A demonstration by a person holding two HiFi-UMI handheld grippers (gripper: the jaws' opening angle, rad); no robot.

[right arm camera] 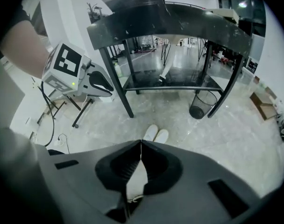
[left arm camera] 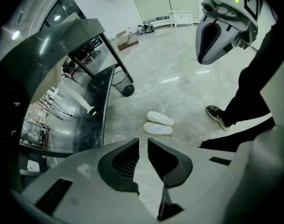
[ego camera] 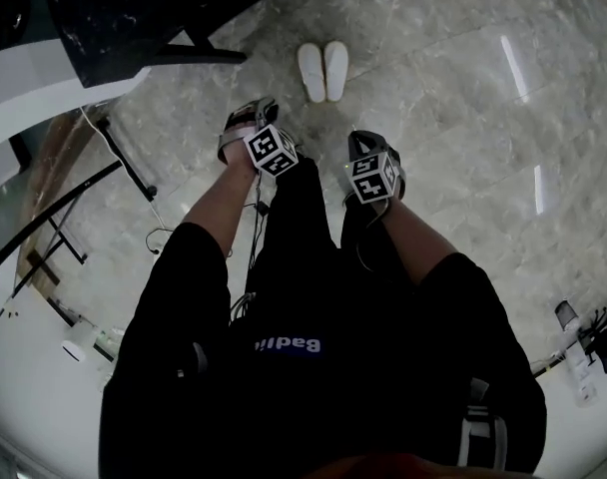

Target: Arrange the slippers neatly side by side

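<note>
Slippers [ego camera: 323, 71] paired, open floor [ego camera: 463, 118] around, table edge [ego camera: 134, 63] near

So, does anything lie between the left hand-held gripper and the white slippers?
No. In the head view, only bare marble floor lies between the left hand-held gripper and the slippers; the left gripper view agrees.

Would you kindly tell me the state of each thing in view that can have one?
Slippers: side by side on the floor, soles down.
Left gripper: jaws slightly apart, nothing between them.
Right gripper: jaws together, empty.
Wastebasket: upright on the floor.
</note>
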